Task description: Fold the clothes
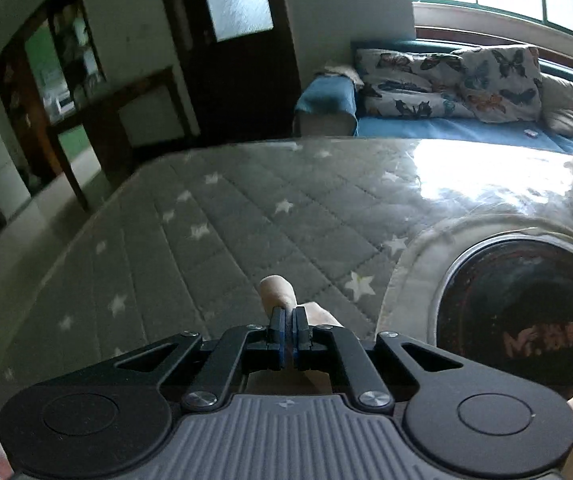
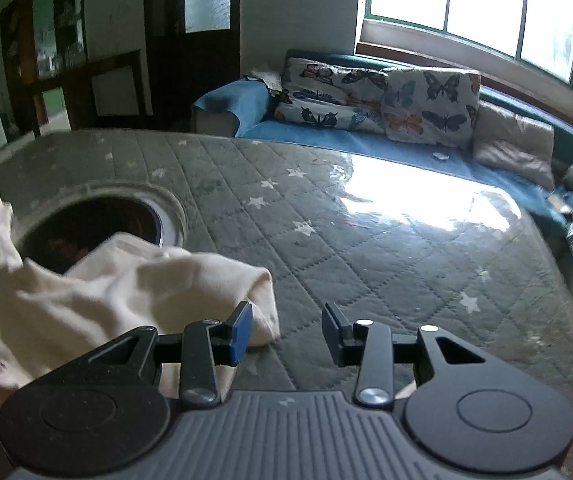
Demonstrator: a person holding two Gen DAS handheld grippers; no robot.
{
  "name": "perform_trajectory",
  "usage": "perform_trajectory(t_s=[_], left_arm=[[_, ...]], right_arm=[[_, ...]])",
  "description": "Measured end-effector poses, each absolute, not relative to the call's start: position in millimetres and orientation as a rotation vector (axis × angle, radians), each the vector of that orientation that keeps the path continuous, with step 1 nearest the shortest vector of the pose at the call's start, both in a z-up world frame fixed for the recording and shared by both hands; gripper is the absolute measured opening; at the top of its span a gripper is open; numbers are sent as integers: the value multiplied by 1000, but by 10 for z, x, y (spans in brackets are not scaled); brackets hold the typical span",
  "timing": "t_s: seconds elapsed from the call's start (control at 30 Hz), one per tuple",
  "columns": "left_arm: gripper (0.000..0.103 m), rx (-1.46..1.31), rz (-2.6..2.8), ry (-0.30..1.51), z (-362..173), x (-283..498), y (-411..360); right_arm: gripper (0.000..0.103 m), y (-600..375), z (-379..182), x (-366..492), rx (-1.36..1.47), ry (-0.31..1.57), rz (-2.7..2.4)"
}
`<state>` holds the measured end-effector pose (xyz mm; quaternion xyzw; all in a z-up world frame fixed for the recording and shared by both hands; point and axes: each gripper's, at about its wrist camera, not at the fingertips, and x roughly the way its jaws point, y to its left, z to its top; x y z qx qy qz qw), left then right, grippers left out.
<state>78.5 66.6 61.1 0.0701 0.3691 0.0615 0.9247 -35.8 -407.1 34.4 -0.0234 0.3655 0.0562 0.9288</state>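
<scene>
Your left gripper [image 1: 287, 322] has its jaws pressed together, and a bit of cream cloth [image 1: 280, 294] pokes out just beyond the tips, pinched between them. It hovers over the grey star-quilted tabletop [image 1: 190, 232], which lies under a shiny clear cover. Ahead and to the right of that gripper sits the round dark well [image 1: 522, 312] set into the table, ringed in metal.

Your right gripper [image 2: 287, 330] is spread wide with nothing between its fingers. The cream garment [image 2: 126, 284] lies rumpled on the table just left of it, the nearest fold touching or almost touching the blue pad of the left finger [image 2: 241, 332]. The cloth drapes over the near edge of the well and rises in a blurred strip toward the far left of that view. To the right of this gripper the quilted surface is bare, with window glare on the cover farther ahead. Beyond the table a blue sofa [image 2: 326, 136] carries butterfly cushions [image 2: 430, 104]
</scene>
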Motion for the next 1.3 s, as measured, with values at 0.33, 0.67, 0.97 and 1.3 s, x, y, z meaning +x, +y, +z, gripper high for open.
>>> perform_trajectory(t_s=[0.33, 0.67, 0.97, 1.3], left_arm=[[17, -20, -142, 761, 902, 778, 238], [26, 12, -469, 877, 614, 922, -748], [25, 72, -534, 917, 396, 996, -1137], [24, 45, -571, 914, 414, 1007, -1162]], right_arm=[[39, -4293, 276, 25, 261, 809, 180], [38, -4323, -54, 393, 432, 908, 157], [19, -4339, -187, 486, 486, 935, 172], [6, -4330, -118, 455, 499, 905, 194]])
